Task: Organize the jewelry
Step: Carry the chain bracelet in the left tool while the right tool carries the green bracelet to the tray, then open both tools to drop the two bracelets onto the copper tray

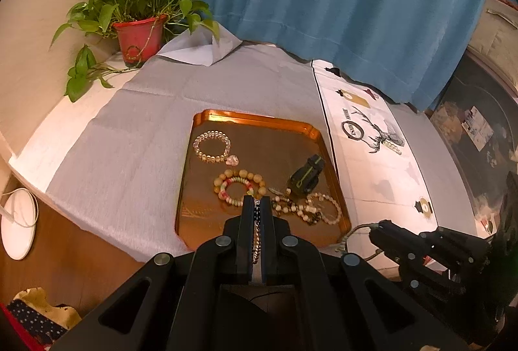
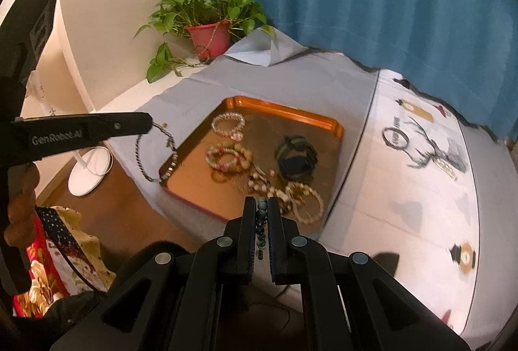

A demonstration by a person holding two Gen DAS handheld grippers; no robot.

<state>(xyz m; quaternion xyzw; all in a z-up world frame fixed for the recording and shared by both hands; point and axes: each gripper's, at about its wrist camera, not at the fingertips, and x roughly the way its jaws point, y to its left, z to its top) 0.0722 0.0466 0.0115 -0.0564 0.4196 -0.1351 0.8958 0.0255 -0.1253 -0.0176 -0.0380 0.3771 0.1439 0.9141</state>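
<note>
I have both grippers closed, each on a piece of jewelry. In the left wrist view my left gripper sits at bottom centre with its jaws pinched on a thin beaded chain that runs down between them. From the right wrist view that same chain hangs as a loop below the tool at the left of the frame, just off the near left corner of the tray. My right gripper at bottom centre is clamped on a string of dark greenish beads.

The orange tray lies mid-frame on the grey cloth, and the rest is in it: a pale bead bracelet toward its upper left, a tan and pink pair in the middle, a dark watch to the right, and a tangle of bead strands along the near edge.

I judge this as the carrying step, with both pieces up and neither set down. Next I need a bare spot on the tray for each, then a low, slow release so the loops don't land in that tangle.
</note>
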